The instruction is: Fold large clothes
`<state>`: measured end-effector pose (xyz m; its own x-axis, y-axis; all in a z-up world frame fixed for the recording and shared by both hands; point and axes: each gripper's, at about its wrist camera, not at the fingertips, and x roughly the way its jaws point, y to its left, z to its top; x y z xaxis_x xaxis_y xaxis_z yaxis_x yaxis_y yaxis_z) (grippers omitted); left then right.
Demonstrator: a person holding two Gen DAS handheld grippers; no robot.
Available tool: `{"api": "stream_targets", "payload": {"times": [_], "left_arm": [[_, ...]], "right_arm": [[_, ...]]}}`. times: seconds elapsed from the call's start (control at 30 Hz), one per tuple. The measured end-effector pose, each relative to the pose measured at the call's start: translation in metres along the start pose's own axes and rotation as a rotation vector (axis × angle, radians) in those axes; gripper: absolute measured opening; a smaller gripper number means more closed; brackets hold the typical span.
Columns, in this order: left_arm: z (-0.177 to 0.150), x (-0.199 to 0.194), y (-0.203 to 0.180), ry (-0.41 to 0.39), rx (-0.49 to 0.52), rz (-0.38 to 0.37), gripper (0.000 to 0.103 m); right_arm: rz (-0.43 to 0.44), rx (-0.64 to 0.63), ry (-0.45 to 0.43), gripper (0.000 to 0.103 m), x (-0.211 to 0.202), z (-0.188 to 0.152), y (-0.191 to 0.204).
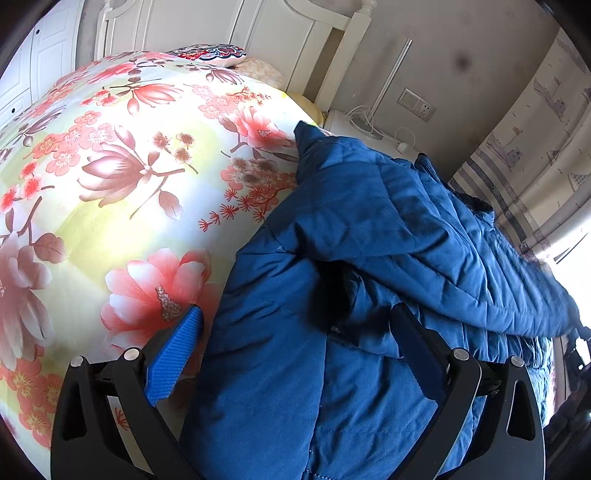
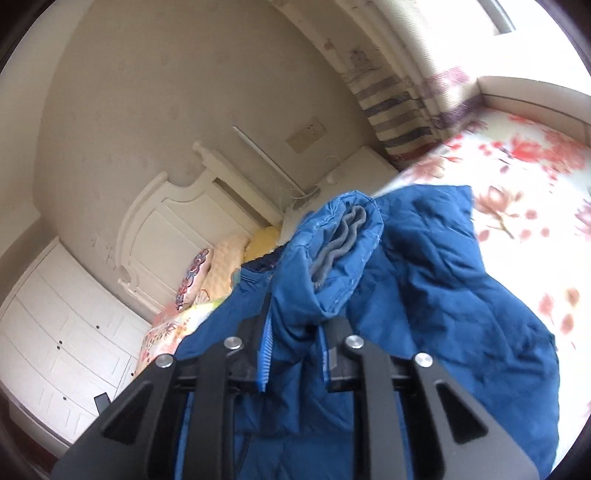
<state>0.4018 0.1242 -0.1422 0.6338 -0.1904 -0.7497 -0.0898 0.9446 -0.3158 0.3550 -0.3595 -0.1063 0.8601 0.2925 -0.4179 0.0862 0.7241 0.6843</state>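
Observation:
A blue quilted jacket point(image 1: 369, 258) lies on a bed with a floral cover point(image 1: 110, 177). My left gripper point(image 1: 295, 317) hovers over the jacket's near part with its jaws wide open; the left finger point(image 1: 173, 354) is over the cover, the right one over the blue fabric, and nothing is pinched. In the right wrist view my right gripper point(image 2: 295, 332) is shut on a sleeve of the jacket point(image 2: 332, 258), lifted up; its cuff shows a grey knit lining point(image 2: 336, 240). The rest of the jacket point(image 2: 461, 314) hangs and spreads below.
A white headboard point(image 1: 258, 33) with pillows point(image 1: 214, 55) stands at the bed's far end. Beside it sits a white nightstand point(image 1: 354, 125) with cables, and striped curtains point(image 1: 535, 147) hang on the right. A white wardrobe point(image 2: 62, 332) stands past the bed.

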Motion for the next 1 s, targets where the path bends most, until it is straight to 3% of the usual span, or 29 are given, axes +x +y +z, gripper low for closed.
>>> {"api": "stream_targets", "payload": {"times": [0.1, 0.13, 0.23, 0.3, 0.33, 0.4, 0.47, 0.57, 0.63, 0.73, 0.87, 1.0], "left_arm": [[0.000, 0.000, 0.000, 0.000, 0.000, 0.000, 0.097], [0.000, 0.000, 0.000, -0.001, 0.000, -0.001, 0.097], [0.000, 0.000, 0.001, -0.002, -0.003, -0.004, 0.097], [0.000, 0.001, 0.000, -0.002, -0.002, -0.004, 0.097], [0.000, 0.001, 0.000, -0.001, -0.002, -0.003, 0.097], [0.000, 0.001, 0.000, 0.000, 0.001, 0.000, 0.097], [0.000, 0.001, 0.000, 0.000, 0.002, 0.000, 0.097], [0.000, 0.001, 0.000, -0.004, -0.004, -0.005, 0.097], [-0.001, -0.004, 0.002, -0.017, -0.022, 0.018, 0.097], [0.005, -0.030, -0.009, -0.120, -0.004, 0.068, 0.096], [0.037, -0.057, -0.066, -0.227, 0.141, 0.017, 0.097], [0.066, -0.030, -0.118, -0.201, 0.248, 0.021, 0.098]], "right_arm": [[-0.057, 0.029, 0.054, 0.023, 0.007, -0.007, -0.021], [-0.077, 0.061, 0.107, 0.024, 0.014, -0.013, -0.033], [-0.121, 0.076, 0.119, 0.030, 0.009, -0.014, -0.034], [-0.215, 0.033, 0.073, 0.043, -0.006, -0.013, -0.017], [-0.254, 0.017, 0.030, 0.043, -0.015, -0.012, -0.010], [-0.284, -0.129, -0.093, 0.043, -0.031, -0.006, 0.024], [-0.283, -0.274, -0.103, 0.044, -0.025, -0.002, 0.055], [-0.283, -0.434, -0.034, 0.047, 0.009, 0.001, 0.085], [-0.362, -0.514, 0.070, 0.049, 0.046, -0.001, 0.088], [-0.457, -0.510, 0.212, 0.056, 0.083, -0.014, 0.066], [-0.473, -0.593, 0.188, 0.059, 0.092, -0.031, 0.066], [-0.501, -0.624, 0.198, 0.060, 0.094, -0.039, 0.068]]}}
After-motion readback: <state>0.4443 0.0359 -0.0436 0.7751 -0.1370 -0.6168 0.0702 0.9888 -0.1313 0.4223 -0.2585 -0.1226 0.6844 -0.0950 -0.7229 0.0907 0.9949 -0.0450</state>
